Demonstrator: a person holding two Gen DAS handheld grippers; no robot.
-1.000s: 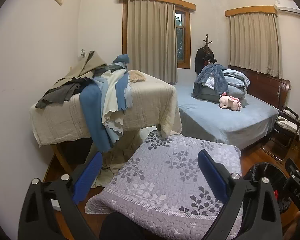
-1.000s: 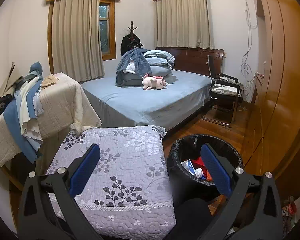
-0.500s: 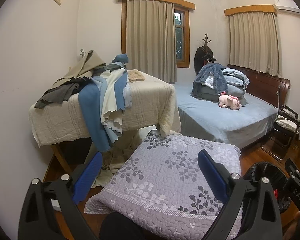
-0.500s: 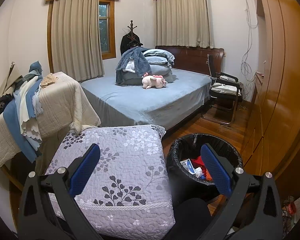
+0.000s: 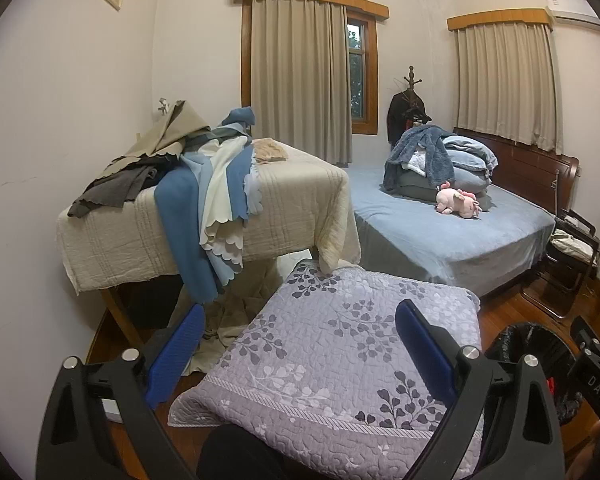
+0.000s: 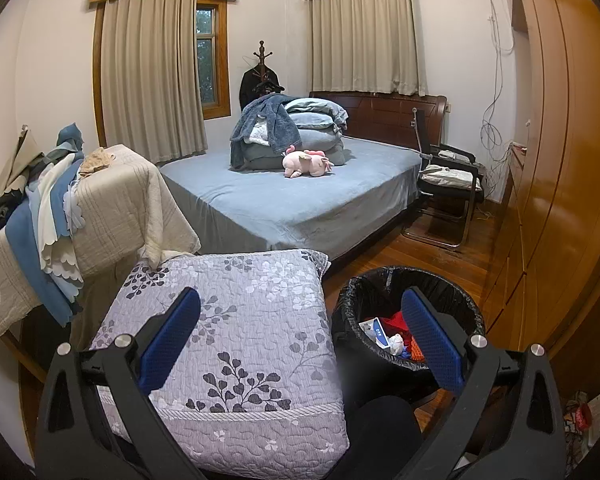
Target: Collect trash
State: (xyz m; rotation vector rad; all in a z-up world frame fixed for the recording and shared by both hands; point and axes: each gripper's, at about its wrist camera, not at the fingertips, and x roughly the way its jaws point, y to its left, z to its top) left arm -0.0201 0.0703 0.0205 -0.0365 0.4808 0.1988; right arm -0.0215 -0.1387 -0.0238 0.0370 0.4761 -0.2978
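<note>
Bed point(image 6: 300, 204) fills centre frame; quilted lilac cushion point(image 6: 236, 332) lower centre. Lined black bin point(image 6: 410, 280), lower right in the right wrist view, already holds wrappers and scraps. More litter point(image 6: 580, 416) at far lower right, possibly paper; too distorted to confirm. Left gripper point(image 5: 296, 352) and right gripper point(image 6: 300, 332): jaws spread wide, nothing held. Judgement: swing right gripper toward litter, approach low, pinch one piece.

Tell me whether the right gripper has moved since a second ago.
Barely: the right gripper is open as before, and the bin and pink plush sit slightly higher in its view, so it dipped a touch.
</note>
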